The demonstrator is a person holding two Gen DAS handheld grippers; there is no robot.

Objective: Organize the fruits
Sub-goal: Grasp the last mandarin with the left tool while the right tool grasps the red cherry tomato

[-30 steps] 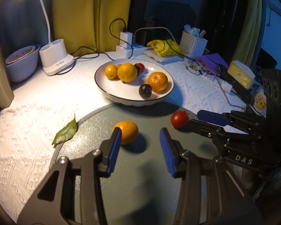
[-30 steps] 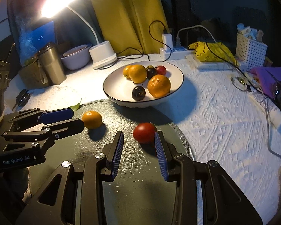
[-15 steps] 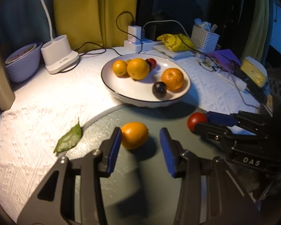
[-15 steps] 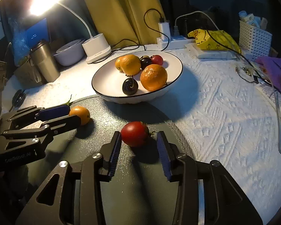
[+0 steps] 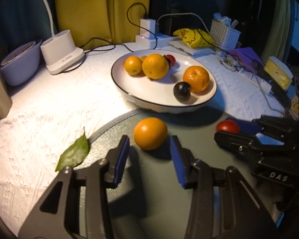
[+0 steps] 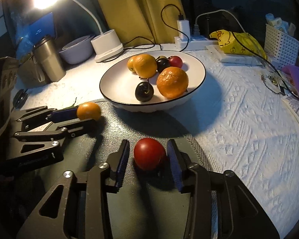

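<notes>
A small orange (image 5: 150, 133) lies on the round grey mat (image 5: 159, 199), just ahead of my open left gripper (image 5: 149, 149); its tips flank the fruit's near side. A red tomato (image 6: 149, 156) lies on the same mat between the open fingers of my right gripper (image 6: 147, 155), not squeezed. A white plate (image 5: 129, 87) behind holds oranges, dark plums and a small red fruit. In the right wrist view the plate (image 6: 113, 91) and the small orange (image 6: 88, 111) by the left gripper (image 6: 83, 117) also show.
A green leaf (image 5: 73, 153) lies at the mat's left edge. A white lamp base (image 5: 59, 53), a lilac bowl (image 5: 20, 65), a steel tumbler (image 6: 47, 57), a power strip with cables (image 5: 149, 37), a yellow bag (image 5: 193, 37) and a white basket (image 5: 225, 33) stand behind.
Both grippers have moved forward. The orange now sits nearer the left fingertips, and the tomato has come in between the right fingers. Both stay open.
</notes>
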